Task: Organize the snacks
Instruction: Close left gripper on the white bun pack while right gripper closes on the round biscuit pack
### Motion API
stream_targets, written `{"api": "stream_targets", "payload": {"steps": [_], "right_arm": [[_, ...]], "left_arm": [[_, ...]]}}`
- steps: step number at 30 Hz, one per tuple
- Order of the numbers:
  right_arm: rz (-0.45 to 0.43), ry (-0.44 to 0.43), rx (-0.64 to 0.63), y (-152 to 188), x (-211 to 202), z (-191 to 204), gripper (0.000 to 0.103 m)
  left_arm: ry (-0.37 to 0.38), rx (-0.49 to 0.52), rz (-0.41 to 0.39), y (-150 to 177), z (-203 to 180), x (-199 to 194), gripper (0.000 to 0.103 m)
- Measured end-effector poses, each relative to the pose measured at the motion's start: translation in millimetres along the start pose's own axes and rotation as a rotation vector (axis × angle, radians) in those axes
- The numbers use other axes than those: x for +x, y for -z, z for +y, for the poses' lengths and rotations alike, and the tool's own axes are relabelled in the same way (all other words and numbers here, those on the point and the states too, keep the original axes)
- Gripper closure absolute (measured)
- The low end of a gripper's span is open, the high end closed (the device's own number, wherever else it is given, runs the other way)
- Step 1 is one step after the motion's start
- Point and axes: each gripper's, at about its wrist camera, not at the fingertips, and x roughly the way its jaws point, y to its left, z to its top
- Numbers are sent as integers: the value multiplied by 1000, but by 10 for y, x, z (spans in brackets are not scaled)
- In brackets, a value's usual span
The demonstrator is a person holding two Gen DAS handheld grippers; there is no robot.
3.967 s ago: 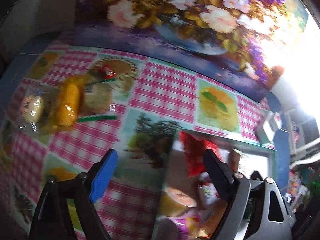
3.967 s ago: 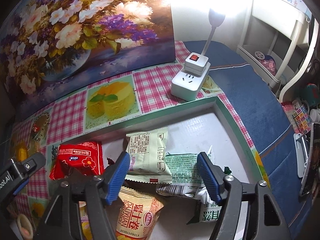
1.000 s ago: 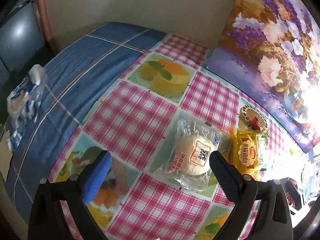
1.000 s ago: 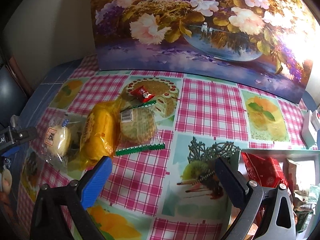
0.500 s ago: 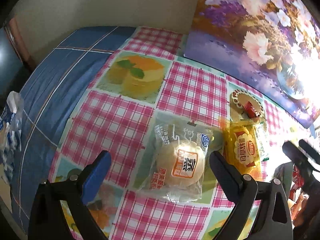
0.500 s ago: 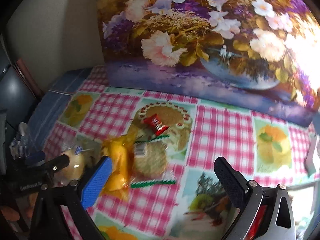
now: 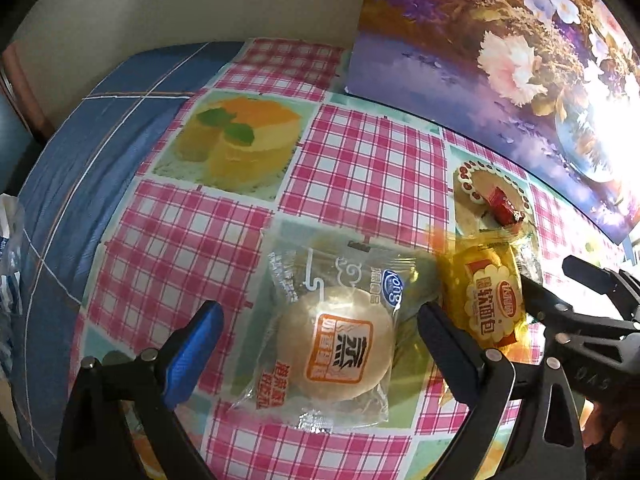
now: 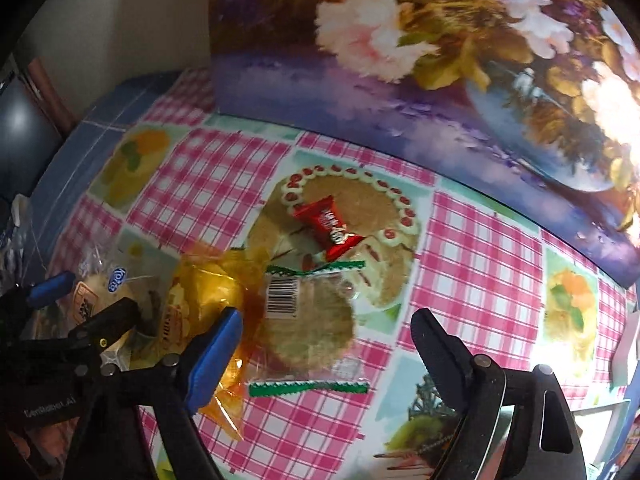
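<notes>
A round bun in a clear wrapper (image 7: 334, 346) lies on the checked tablecloth, between the fingers of my open left gripper (image 7: 318, 338), which hovers just over it. Beside it lies a yellow bread packet (image 7: 490, 300), also in the right wrist view (image 8: 200, 300). A round biscuit in a clear wrapper with green edges (image 8: 310, 330) lies between the fingers of my open right gripper (image 8: 326, 344). A small red candy (image 8: 328, 224) lies behind it, also in the left wrist view (image 7: 505, 206). The right gripper shows at the left view's right edge (image 7: 576, 300).
A flower painting (image 8: 420, 60) stands along the back of the table. The blue cloth (image 7: 80, 140) covers the table's left end. A plastic bag (image 7: 8, 256) sits at the far left edge. The left gripper (image 8: 60, 320) crowds the right view's lower left.
Both grippers have come lower and closer to the snacks. The bun now lies between the left fingers and the biscuit between the right fingers. The two grippers are nearer each other.
</notes>
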Motion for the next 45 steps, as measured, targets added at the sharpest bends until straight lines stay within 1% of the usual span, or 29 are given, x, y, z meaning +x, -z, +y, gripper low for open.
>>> {"api": "stream_targets", "payload": {"steps": [1, 2, 4, 6, 7, 8, 9, 10, 13, 17, 20, 23, 27, 30, 35, 41, 45], "right_arm": [[3, 0, -3, 1, 24, 13, 17], [8, -2, -4, 4, 48, 23, 22], [24, -14, 4, 8, 111, 25, 29], [30, -26, 16, 17, 157, 22, 29], [31, -31, 22, 26, 169, 13, 32], [35, -35, 27, 30, 182, 4, 40], [39, -38, 30, 39, 190, -5, 43], [40, -36, 30, 45, 195, -5, 46], [34, -35, 25, 82, 172, -13, 49], [30, -25, 24, 168, 125, -15, 50], [30, -33, 36, 248, 60, -24, 50], [26, -30, 38, 350, -37, -27, 50], [13, -44, 57, 526, -227, -49, 50], [2, -51, 75, 674, -377, -73, 50], [-37, -64, 132, 930, -670, -97, 50], [-105, -39, 199, 1264, -1079, -141, 50], [-146, -22, 244, 1391, -1271, -238, 50]], "left_arm": [[2, -2, 0, 2, 1, 10, 6], [5, -5, 0, 5, 4, 19, 8], [13, -7, 2, 9, 3, 40, 22], [20, -4, 6, 13, -3, 52, 24], [25, -1, 6, 18, -11, 56, 27], [27, 3, 7, 24, -21, 56, 30], [24, 6, 9, 27, -29, 59, 39], [24, 6, 9, 34, -37, 61, 41], [28, -1, 6, 51, -39, 44, 45], [29, -27, 9, 91, -36, 21, 46], [33, -62, 10, 170, -12, -22, 46], [16, -102, -11, 283, 7, -98, 46], [-8, -122, -19, 435, -26, -213, 47], [-23, -135, -38, 542, -55, -374, 47], [-16, -156, -59, 722, -194, -675, 47], [1, -153, -69, 931, -456, -949, 46], [19, -144, -69, 1073, -618, -1075, 46]]}}
